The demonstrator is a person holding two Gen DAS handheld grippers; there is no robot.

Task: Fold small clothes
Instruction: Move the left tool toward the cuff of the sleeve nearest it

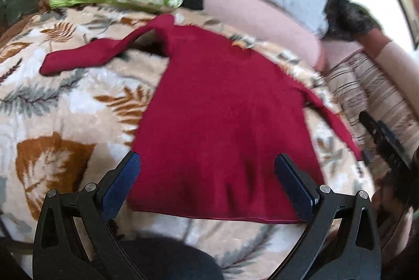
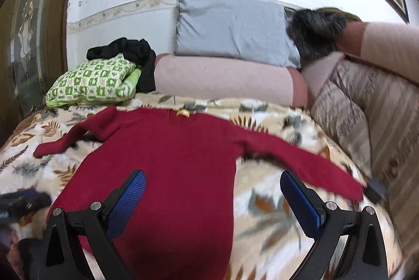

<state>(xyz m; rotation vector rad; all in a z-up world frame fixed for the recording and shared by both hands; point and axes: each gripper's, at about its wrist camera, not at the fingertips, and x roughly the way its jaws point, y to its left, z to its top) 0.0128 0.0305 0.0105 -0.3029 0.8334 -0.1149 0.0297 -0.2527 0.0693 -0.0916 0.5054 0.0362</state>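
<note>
A dark red long-sleeved sweater (image 1: 222,117) lies flat on the leaf-patterned blanket (image 1: 65,101), sleeves spread to both sides. It also shows in the right wrist view (image 2: 172,162), neck label toward the pillows. My left gripper (image 1: 208,164) is open and empty, hovering above the sweater's hem. My right gripper (image 2: 213,183) is open and empty, above the sweater's right side and the blanket. The right gripper shows at the right edge of the left wrist view (image 1: 385,141). The left gripper shows blurred at the left edge of the right wrist view (image 2: 21,201).
A green patterned pillow (image 2: 91,82) with black clothing (image 2: 131,52) on it lies at the back left. A grey pillow (image 2: 233,28), a pink bolster (image 2: 222,78) and a person lying on the right (image 2: 366,86) are behind. A wall and door frame stand beyond.
</note>
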